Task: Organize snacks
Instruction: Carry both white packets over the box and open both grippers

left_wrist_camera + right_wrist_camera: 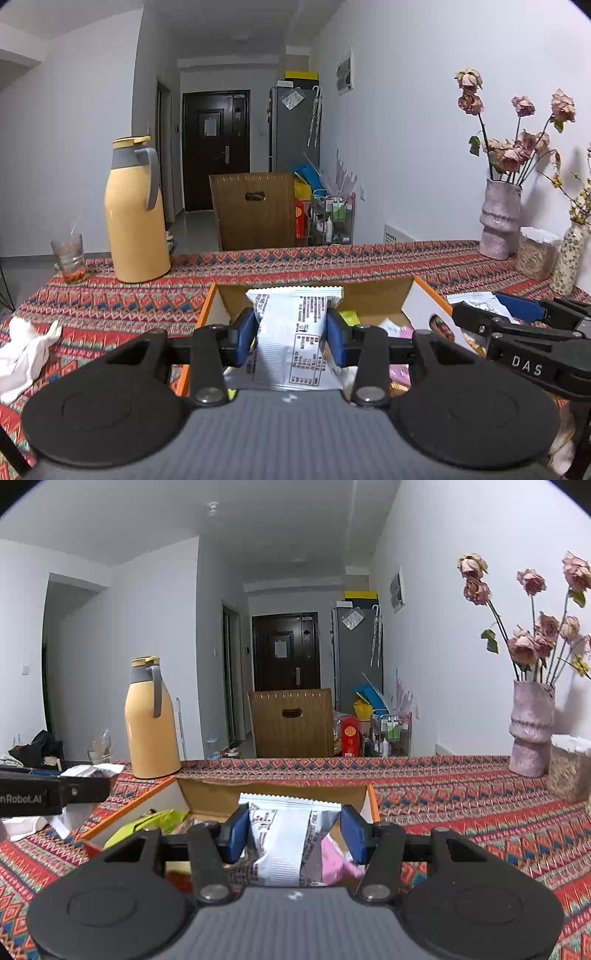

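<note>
Left claw [290,334] pinching a white packet [295,339], blue pads [243,334] pressed into both its sides, held upright over the open box [314,295]. Right claw [295,829] pinching a second white packet [284,843] the same way, also above the box [273,794], with a pink wrapper [334,864] and a green wrapper [147,825] lying inside below. Box orange-edged, sitting on the patterned table [295,262]. Right claw also showing at the right of the left view [524,314], close beside the left. Yellow jug [135,218] and glass [70,258] standing at the far left of the table, pink vase [498,221] of dried roses at the far right. Crumpled white tissue [22,350] lying left of the box.
</note>
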